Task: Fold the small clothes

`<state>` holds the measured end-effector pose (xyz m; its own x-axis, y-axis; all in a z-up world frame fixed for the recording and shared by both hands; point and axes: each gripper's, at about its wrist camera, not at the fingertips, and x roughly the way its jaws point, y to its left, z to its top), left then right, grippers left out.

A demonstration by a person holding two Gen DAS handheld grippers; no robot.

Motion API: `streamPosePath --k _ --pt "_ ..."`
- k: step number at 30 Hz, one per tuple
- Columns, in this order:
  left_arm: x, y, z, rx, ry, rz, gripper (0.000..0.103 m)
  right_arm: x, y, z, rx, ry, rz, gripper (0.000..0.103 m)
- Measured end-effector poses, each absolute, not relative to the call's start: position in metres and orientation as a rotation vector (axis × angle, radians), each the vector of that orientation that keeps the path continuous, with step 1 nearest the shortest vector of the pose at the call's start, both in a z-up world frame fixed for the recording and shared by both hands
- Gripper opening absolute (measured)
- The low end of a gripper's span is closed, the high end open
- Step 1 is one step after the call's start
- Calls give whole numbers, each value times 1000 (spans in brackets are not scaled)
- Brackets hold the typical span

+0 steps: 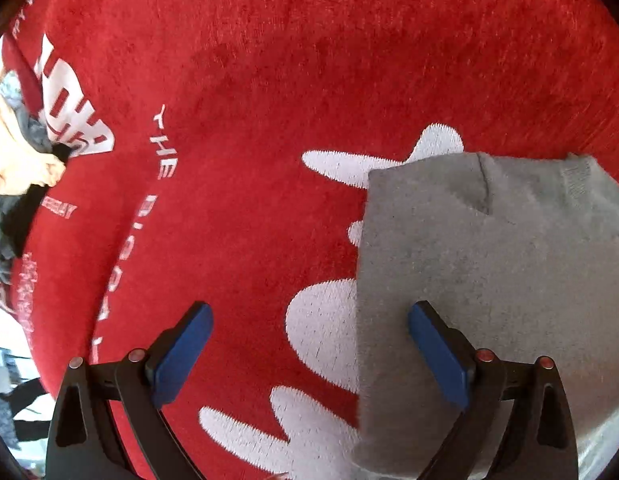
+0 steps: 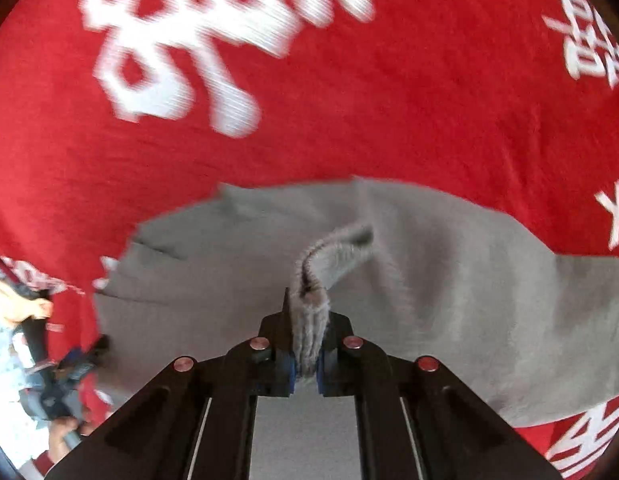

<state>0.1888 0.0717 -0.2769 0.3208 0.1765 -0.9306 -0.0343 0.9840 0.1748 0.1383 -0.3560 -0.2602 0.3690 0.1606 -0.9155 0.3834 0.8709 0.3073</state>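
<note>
A small grey knit garment (image 1: 489,272) lies flat on a red cloth with white lettering (image 1: 249,80). My left gripper (image 1: 309,344) hangs just above the garment's left edge with its blue pads (image 1: 181,356) wide apart; one pad is over the red cloth, the other over the grey fabric, and nothing is pinched. In the right wrist view the same grey garment (image 2: 449,300) spreads across the lower half. My right gripper (image 2: 307,356) is shut on a raised fold of it, and the pinched ridge of fabric stands up between the fingers.
The red cloth (image 2: 309,140) covers nearly all of the surface in both views. A heap of pale and dark clothes (image 1: 13,176) sits at the far left edge. The other gripper and a hand (image 2: 57,392) show at the lower left of the right wrist view.
</note>
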Motion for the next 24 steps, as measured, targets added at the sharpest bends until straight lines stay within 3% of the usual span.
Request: streamPosePath --k 4,6,7,14,24 --pt "190 83 -269 137 1243 171 99 114 -370 -275 495 1240 -215 21" --pt "191 92 -260 102 1231 164 99 100 -376 -272 514 1244 -240 43" --pt "192 94 -258 88 1227 156 99 92 -378 -270 527 1250 -246 46" --pt "204 71 -264 134 1238 108 99 51 -362 -249 584 1228 -172 48" --pt "158 84 -260 176 1284 115 99 92 -298 -275 416 1288 -56 47"
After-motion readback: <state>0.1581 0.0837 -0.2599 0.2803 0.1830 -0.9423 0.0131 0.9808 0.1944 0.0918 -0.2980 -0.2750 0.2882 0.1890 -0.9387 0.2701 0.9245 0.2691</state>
